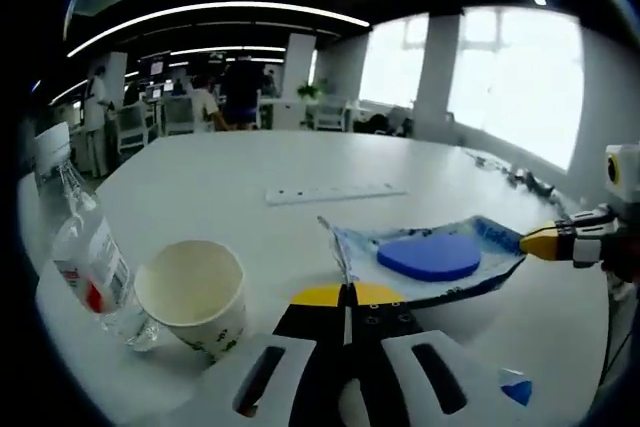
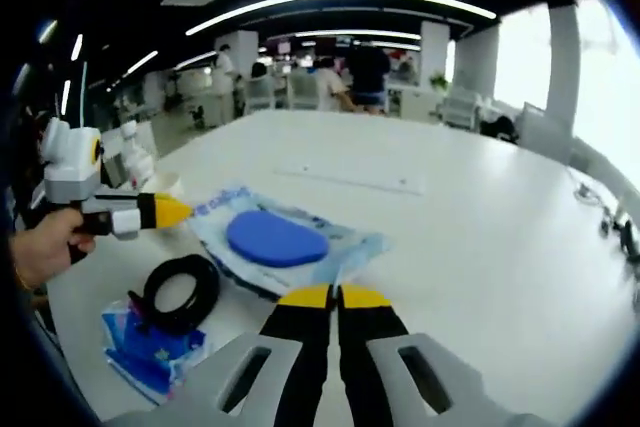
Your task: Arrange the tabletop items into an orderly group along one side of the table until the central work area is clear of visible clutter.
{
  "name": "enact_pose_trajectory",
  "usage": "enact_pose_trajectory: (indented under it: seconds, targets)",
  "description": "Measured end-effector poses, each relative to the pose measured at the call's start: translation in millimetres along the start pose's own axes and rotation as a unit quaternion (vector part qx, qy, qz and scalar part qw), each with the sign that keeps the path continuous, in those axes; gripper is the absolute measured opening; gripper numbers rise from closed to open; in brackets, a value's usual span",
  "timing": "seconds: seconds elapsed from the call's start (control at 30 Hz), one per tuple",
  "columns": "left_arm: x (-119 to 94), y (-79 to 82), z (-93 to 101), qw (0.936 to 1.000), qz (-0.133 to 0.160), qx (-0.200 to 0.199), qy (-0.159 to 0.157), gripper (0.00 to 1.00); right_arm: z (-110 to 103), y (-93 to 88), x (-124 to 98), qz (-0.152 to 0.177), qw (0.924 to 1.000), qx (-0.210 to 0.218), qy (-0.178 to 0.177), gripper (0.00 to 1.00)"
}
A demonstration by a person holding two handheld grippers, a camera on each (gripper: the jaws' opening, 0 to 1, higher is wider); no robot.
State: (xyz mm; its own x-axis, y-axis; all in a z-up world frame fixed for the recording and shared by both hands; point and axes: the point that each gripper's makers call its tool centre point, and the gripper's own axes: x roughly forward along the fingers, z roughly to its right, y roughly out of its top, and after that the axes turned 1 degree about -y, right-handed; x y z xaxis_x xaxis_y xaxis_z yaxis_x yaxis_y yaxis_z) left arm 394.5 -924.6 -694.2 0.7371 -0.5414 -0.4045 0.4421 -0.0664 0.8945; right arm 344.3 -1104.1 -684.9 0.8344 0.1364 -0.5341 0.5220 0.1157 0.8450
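**Bag held at both ends, ready to shift to the table edge**

Both grippers pinch the clear bag [image 1: 430, 265] with the blue pad [image 1: 430, 257] inside. In the left gripper view, the left gripper [image 1: 348, 295] has its yellow tips together on the near corner of the bag; the right gripper [image 1: 545, 242] comes in from the right, tips pressed on the far end. The right gripper view agrees: the right gripper [image 2: 336, 296] is clamped on the bag's [image 2: 290, 242] near edge, the left gripper [image 2: 172, 211] on its other end, held by a hand [image 2: 40, 245]. The pad [image 2: 276, 238] sits mid-bag.

Bag lies near the middle of the white table [image 1: 250, 162]. Cup [image 1: 195, 297] and bottle [image 1: 85, 247] stand close together at one edge. In the right gripper view, a black ring [image 2: 180, 292] rests partly on a blue packet [image 2: 150, 347] near the edge, just beside the bag.

Judgement on doing it well:
- Move both grippers together, at matched height, so the film stays lightly taut and does not tear or slip from the tips.
- Keep the bag level; the pad looks loose inside and could slide to one end.
- Head for the cup-and-bottle side, but set down short of the cup: it looks light and would tip at a nudge.
- Release one end only after the bag lies flat.

A white strip [image 1: 335, 193] lies farther along the table.
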Motion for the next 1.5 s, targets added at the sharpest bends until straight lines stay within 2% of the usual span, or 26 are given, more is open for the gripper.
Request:
enact_pose_trajectory:
  seconds: [0.07, 0.33, 0.6, 0.87, 1.13, 1.5]
  targets:
    - [-2.0, -0.5, -2.8, 0.9999, 0.003, -0.012, 0.007, 0.0, 0.8, 0.7, 7.5, -0.003, 1.0, -0.003, 0.004, 0.0]
    - [-8.3, -0.1, -10.4, 0.9992, 0.025, -0.016, 0.025, 0.0, -3.0, 3.5, 25.5, -0.003, 0.9998, 0.001, 0.019, 0.0]
    - [-4.7, -5.6, -25.0, 0.998, 0.03, -0.033, 0.045, 0.0, -7.9, 2.3, 46.5, -0.003, 0.999, 0.002, 0.044, 0.0]
    - [4.3, -28.4, -37.2, 0.9962, 0.011, -0.059, 0.064, 0.0, -13.1, -10.2, 60.3, -0.019, 0.9982, 0.011, 0.056, 0.0]
    - [6.0, -48.2, -40.7, 0.9959, -0.014, -0.05, 0.075, 0.0, -14.4, -31.4, 66.9, -0.049, 0.9968, 0.021, 0.059, 0.0]
    - [4.8, -52.3, -42.0, 0.9948, -0.015, -0.062, 0.079, 0.01, -15.6, -39.0, 63.8, -0.058, 0.9959, 0.036, 0.06, 0.0]
